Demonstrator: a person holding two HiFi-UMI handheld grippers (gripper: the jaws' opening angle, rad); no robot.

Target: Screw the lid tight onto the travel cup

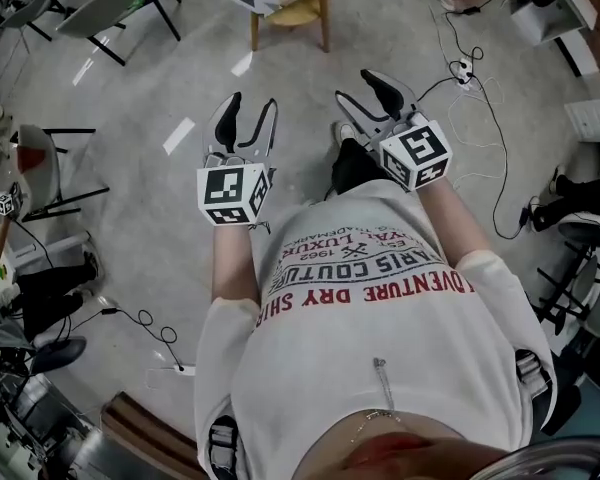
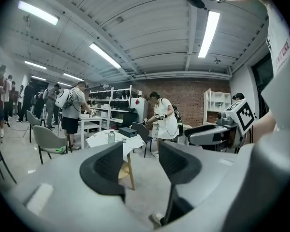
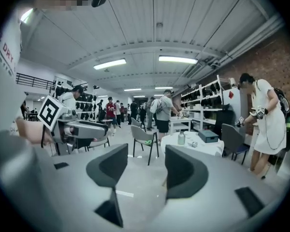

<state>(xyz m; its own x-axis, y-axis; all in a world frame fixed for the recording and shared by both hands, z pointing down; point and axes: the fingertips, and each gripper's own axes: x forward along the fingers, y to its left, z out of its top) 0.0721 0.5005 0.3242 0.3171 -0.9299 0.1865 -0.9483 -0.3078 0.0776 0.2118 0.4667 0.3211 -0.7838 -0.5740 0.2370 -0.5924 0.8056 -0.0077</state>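
In the head view I hold both grippers in front of my chest, high above the floor. My left gripper (image 1: 248, 118) is open with nothing between its fingers, and so is my right gripper (image 1: 380, 93). A metal travel cup (image 2: 111, 137) stands far ahead on a small table (image 2: 99, 140) covered with a white cloth. Beside it lie a small pale piece (image 2: 124, 140), too small to identify, and a dark box (image 2: 128, 131). The right gripper view shows the same cup (image 3: 181, 138), small piece (image 3: 194, 144) and box (image 3: 209, 136). Both grippers are well away from the table.
The table's edge and wooden legs (image 1: 290, 18) show at the top of the head view. Cables (image 1: 480, 98) trail over the floor on the right, and chairs (image 1: 100, 3) stand at the left. A grey chair (image 3: 144, 137), shelving and several people fill the room beyond.
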